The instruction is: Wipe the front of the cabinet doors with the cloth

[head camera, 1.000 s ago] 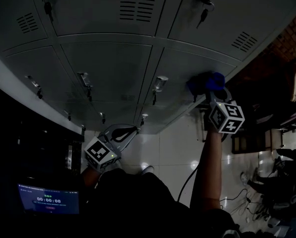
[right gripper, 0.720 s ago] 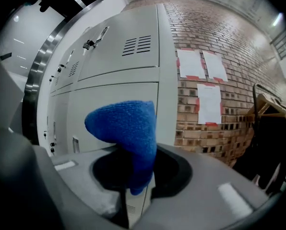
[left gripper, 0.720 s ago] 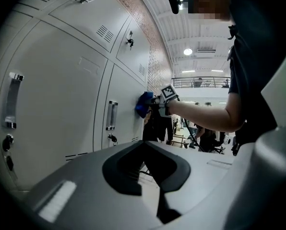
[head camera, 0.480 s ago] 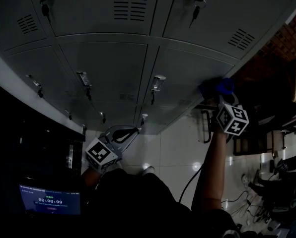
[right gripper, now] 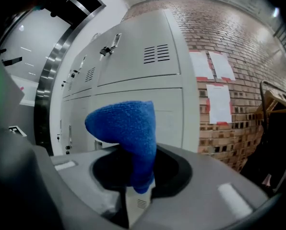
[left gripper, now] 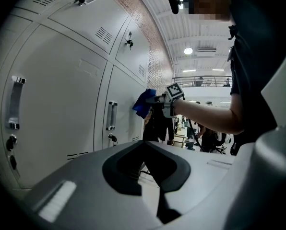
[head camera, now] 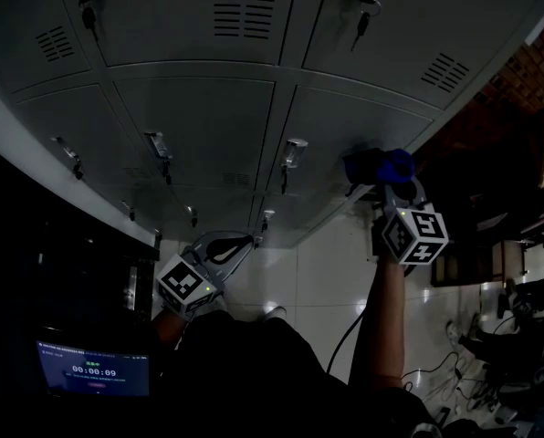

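Grey metal cabinet doors (head camera: 208, 126) fill the upper head view. A blue cloth (head camera: 378, 165) is pressed against the lower right door (head camera: 345, 126), near its right edge. My right gripper (head camera: 382, 181) is shut on the cloth, held up at arm's length. In the right gripper view the cloth (right gripper: 126, 128) bulges out of the jaws in front of the door (right gripper: 167, 114). My left gripper (head camera: 250, 240) hangs low by the body, shut and holding nothing, away from the doors. From the left gripper view the cloth (left gripper: 144, 103) shows far off against the door.
Door handles (head camera: 293, 151) and hanging keys (head camera: 361, 21) stick out from the doors. A brick wall (right gripper: 239, 80) with paper sheets (right gripper: 219, 102) stands right of the cabinet. A lit screen (head camera: 92, 370) sits lower left. Cables (head camera: 455, 372) lie on the tiled floor.
The right gripper slid the cloth to the right across the door, then back to the left. The left gripper stayed in place.
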`<state>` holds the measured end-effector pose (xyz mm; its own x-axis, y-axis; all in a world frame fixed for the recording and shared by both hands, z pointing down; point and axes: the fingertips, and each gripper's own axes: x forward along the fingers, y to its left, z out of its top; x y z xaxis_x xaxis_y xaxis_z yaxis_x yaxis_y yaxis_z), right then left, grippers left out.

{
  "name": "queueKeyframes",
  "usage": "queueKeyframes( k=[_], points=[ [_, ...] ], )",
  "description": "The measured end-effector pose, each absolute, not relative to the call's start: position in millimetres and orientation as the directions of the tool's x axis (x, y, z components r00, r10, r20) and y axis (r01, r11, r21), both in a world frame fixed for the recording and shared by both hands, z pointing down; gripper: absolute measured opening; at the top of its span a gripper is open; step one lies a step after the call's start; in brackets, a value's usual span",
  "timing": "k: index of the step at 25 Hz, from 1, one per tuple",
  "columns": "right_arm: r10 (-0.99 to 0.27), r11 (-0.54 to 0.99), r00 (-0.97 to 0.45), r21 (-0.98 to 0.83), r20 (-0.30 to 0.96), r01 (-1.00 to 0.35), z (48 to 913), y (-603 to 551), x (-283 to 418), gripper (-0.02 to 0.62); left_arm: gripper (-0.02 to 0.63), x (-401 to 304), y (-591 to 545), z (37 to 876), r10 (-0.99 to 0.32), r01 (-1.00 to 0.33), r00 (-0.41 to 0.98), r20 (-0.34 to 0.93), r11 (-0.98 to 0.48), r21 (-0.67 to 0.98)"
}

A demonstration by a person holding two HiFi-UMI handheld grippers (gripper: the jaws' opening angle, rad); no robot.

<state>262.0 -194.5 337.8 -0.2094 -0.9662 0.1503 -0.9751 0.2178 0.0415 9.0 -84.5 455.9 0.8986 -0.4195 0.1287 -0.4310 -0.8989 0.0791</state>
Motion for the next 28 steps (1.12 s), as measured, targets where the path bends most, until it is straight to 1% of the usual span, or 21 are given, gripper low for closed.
queueKeyframes(
  k=[8,13,21,28],
  points=[
    [-0.888,0.420,-0.403,0.033,0.222,-0.907,371.8,-214.9,146.1,0.080,0.006,-14.1,-87.7,453.0,-0.447,-0.458,0.886,0.126,-0.886,0.078],
    [-0.852,0.474,-0.448,0.036,0.270,-0.880,390.2,-235.2,105.2,0.080,0.006,-35.4,-89.3,453.4,-0.474,-0.487,0.871,0.132,-0.869,0.090],
    [-0.864,0.452,-0.421,0.059,0.275,-0.890,393.1,-242.0,104.1,0.080,0.006,-52.7,-95.8,465.2,-0.488,-0.501,0.862,0.135,-0.860,0.097],
    [-0.888,0.390,-0.359,0.058,0.289,-0.919,395.8,-239.4,143.6,0.080,0.006,-31.0,-97.8,459.9,-0.446,-0.456,0.887,0.118,-0.885,0.092]
  ],
)
